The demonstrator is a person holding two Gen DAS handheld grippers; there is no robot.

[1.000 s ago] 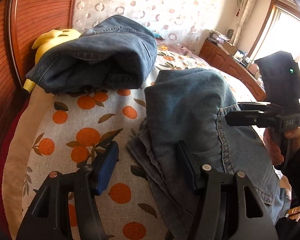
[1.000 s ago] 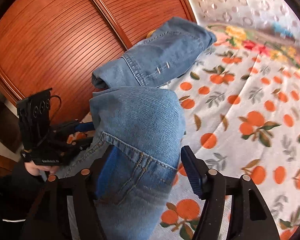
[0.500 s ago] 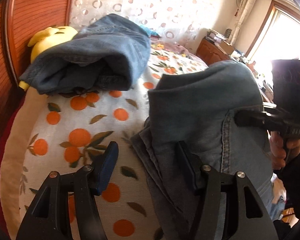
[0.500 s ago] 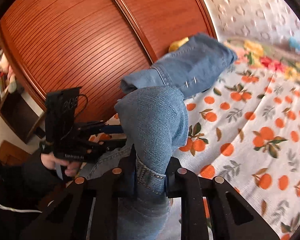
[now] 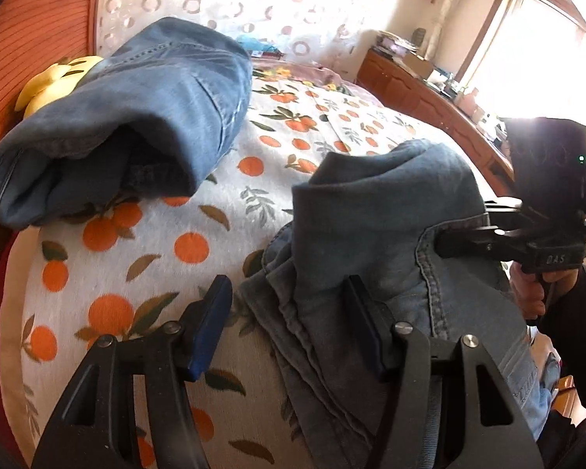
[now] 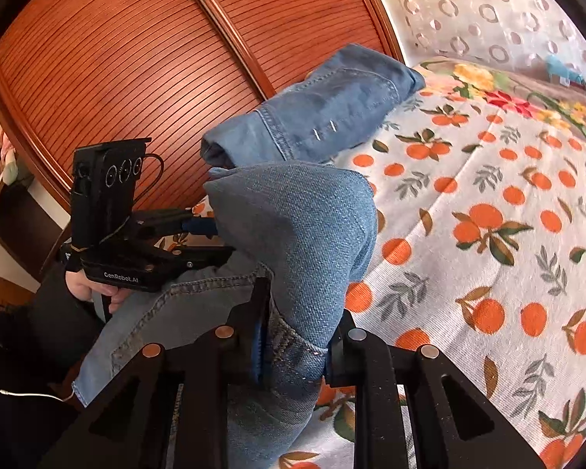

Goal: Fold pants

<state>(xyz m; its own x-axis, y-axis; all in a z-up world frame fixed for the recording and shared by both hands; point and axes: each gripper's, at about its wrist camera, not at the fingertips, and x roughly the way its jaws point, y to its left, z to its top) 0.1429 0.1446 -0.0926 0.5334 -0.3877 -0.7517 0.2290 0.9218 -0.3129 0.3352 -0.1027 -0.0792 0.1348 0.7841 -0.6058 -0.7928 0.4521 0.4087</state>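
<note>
A folded pair of light blue jeans (image 5: 390, 242) lies at the near edge of the bed; it also shows in the right wrist view (image 6: 301, 234). My left gripper (image 5: 289, 324) is open, its right finger against the jeans' left edge and its left finger over the bedspread. My right gripper (image 6: 293, 348) is shut on the jeans' right edge and lifts the fold into a hump. From the left wrist view the right gripper (image 5: 449, 240) pinches the cloth from the right. The left gripper also shows in the right wrist view (image 6: 211, 240).
A second folded pair of darker jeans (image 5: 129, 125) lies near the wooden headboard (image 6: 136, 58), with a yellow plush toy (image 5: 54, 82) behind it. The bedspread (image 6: 488, 234) has an orange-fruit print. A wooden dresser (image 5: 429, 90) stands by the window.
My right gripper closed on the jeans' edge and raised the fold. My left gripper stayed open at the jeans' left edge and shifted slightly.
</note>
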